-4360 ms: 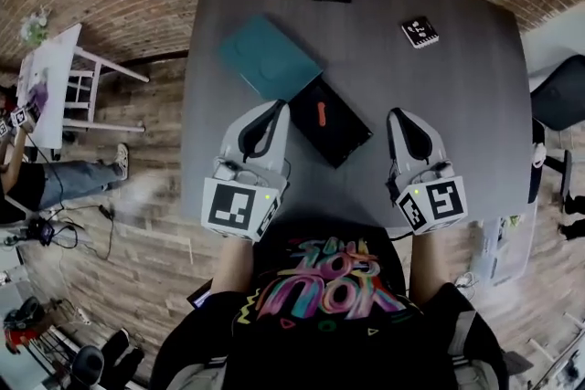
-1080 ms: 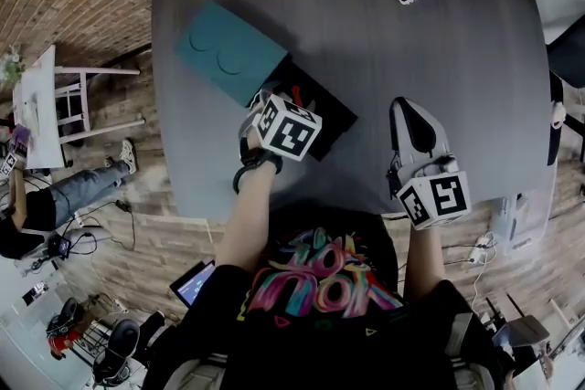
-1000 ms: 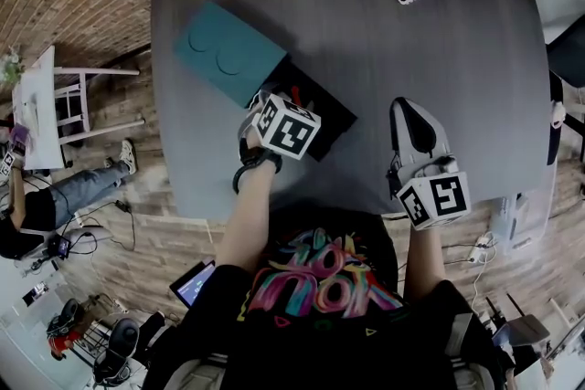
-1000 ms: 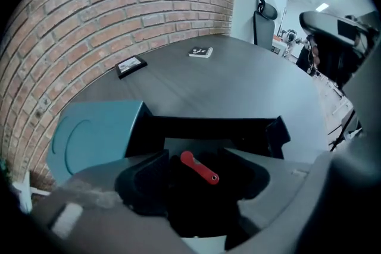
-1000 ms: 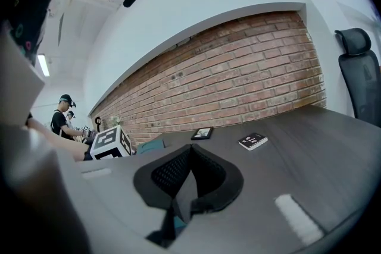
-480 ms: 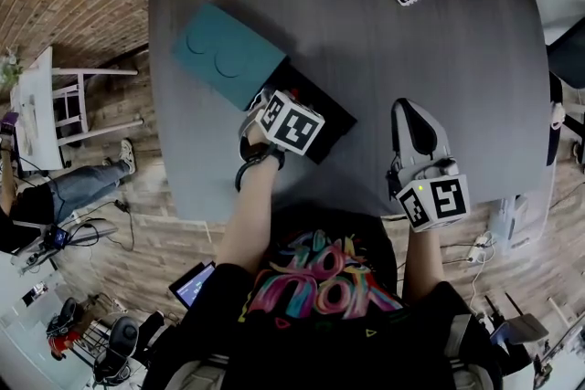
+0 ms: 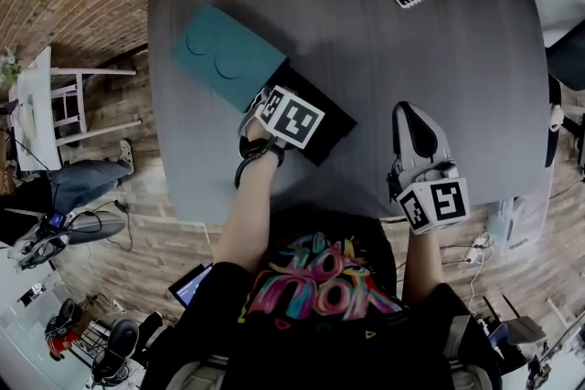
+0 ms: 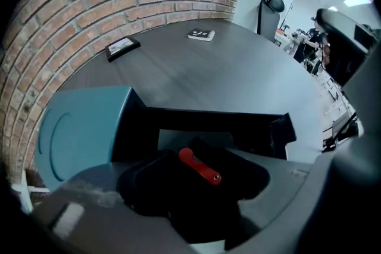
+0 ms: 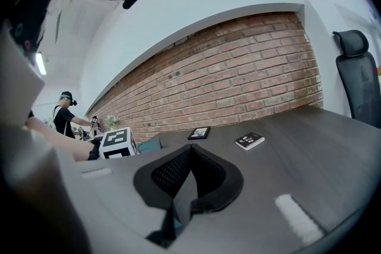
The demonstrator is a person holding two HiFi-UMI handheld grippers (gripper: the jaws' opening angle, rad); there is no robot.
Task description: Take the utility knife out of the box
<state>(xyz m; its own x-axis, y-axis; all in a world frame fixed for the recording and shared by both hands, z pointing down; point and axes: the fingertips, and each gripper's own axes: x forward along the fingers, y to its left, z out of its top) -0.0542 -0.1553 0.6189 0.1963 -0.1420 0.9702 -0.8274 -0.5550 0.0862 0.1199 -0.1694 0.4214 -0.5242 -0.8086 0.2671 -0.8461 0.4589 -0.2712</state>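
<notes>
head view: left gripper (image 7: 285, 114) sits over the open black box (image 7: 334, 121) on the table (image 7: 439, 68), and its marker cube (image 7: 292, 117) covers what lies inside. teal lid (image 7: 228, 55) lies against the box's far-left side. right gripper (image 7: 411, 119) rests on the table well apart to the right, so the left one is plainly the nearer. left gripper view: red utility knife (image 8: 199, 165) lies in the box, directly between the two dark fingers (image 8: 141, 180). these stand apart, one on each side, with nothing pinched yet as far as i can judge. long axis runs slantwise, round end up-left, holed end down-right, so oblique to the closing line rather than square across it. judgement: closing here would catch the handle across its narrow width; a small twist first might seat it better. right gripper view: fingers closed on each other, nothing between them; the left gripper's cube shows off to the left, near the lid.
</notes>
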